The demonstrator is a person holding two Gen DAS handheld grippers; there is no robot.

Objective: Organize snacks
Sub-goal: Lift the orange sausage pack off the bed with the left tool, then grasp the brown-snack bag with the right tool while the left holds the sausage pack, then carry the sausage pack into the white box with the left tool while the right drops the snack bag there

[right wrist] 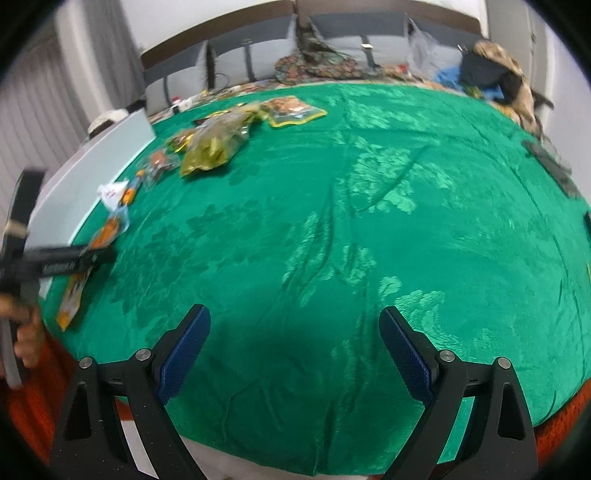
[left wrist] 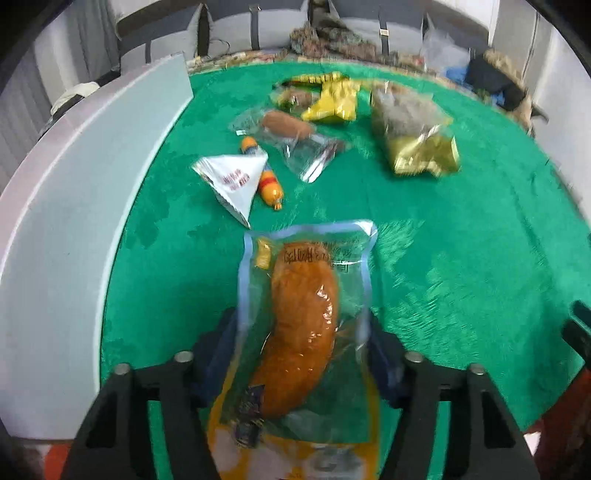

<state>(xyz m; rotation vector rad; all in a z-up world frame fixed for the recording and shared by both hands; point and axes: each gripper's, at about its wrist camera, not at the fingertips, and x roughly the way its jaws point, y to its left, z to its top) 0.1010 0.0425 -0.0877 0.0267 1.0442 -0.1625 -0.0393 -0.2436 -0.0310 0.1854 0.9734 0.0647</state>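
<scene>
Sausage packet (left wrist: pixel 303 332): clamped between left gripper (left wrist: pixel 301 332) fingers for sorting toward white tray (left wrist: pixel 74 221). Right gripper (right wrist: pixel 295 343): fingers wide apart, empty, waiting above green tabletop (right wrist: pixel 369 221).

Green patterned cloth (right wrist: pixel 332 221) covering the surface; long white panel (left wrist: pixel 74 206) standing along its left edge; grey cushioned backrest (right wrist: pixel 332 33) behind; heap of patterned fabric (right wrist: pixel 314 62), clear plastic bag (right wrist: pixel 424 48) and dark bundle (right wrist: pixel 487 70) at the far edge.
</scene>
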